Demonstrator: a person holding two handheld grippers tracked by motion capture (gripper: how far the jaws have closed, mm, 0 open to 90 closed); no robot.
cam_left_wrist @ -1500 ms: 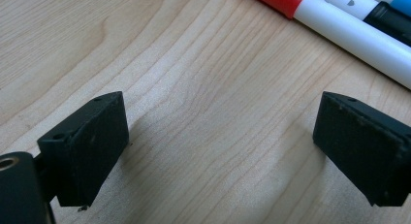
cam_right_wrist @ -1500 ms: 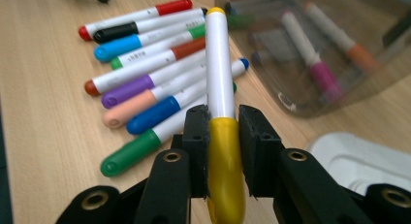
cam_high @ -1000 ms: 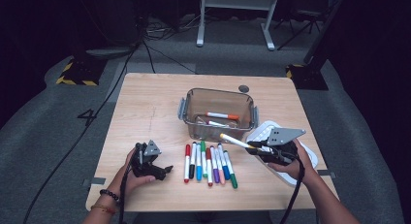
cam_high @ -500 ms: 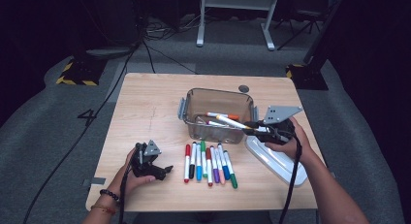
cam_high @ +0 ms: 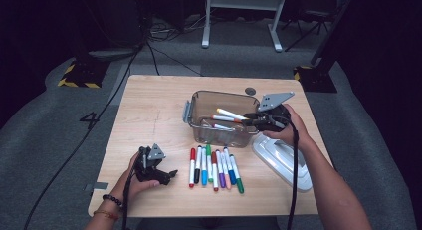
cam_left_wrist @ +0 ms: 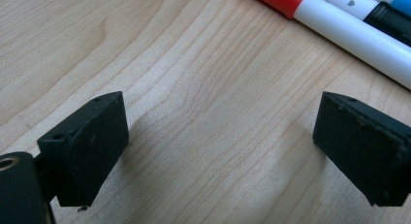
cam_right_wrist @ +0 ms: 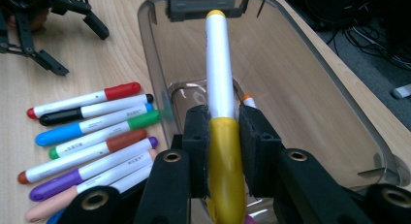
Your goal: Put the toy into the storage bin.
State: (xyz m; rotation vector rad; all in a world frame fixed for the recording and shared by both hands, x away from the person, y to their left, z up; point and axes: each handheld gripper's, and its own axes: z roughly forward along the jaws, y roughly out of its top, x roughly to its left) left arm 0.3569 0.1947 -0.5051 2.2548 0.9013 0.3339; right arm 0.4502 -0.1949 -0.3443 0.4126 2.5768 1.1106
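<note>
Now | left gripper [cam_high: 166, 174]: fingers wide, idle on the surface [cam_high: 149, 115] | marker row [cam_high: 214, 166]: safe | right gripper [cam_right_wrist: 224, 136]: fingers clamp the yellow marker [cam_right_wrist: 219, 73] above the bin [cam_high: 191, 113]; we risk it tipping out over the rim if let go tilted

Both grippers [cam_high: 169, 174] [cam_high: 247, 121] are black with grey three-cornered plates and trailing black cables; square black fingers [cam_left_wrist: 87, 146]; beaded bracelets [cam_high: 110, 200] on the left wrist.

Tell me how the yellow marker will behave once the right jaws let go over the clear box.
The yellow marker looks stiff and light. Its round barrel would probably roll once dropped, but the clear box walls should stop it. It may land across the markers already inside.
</note>
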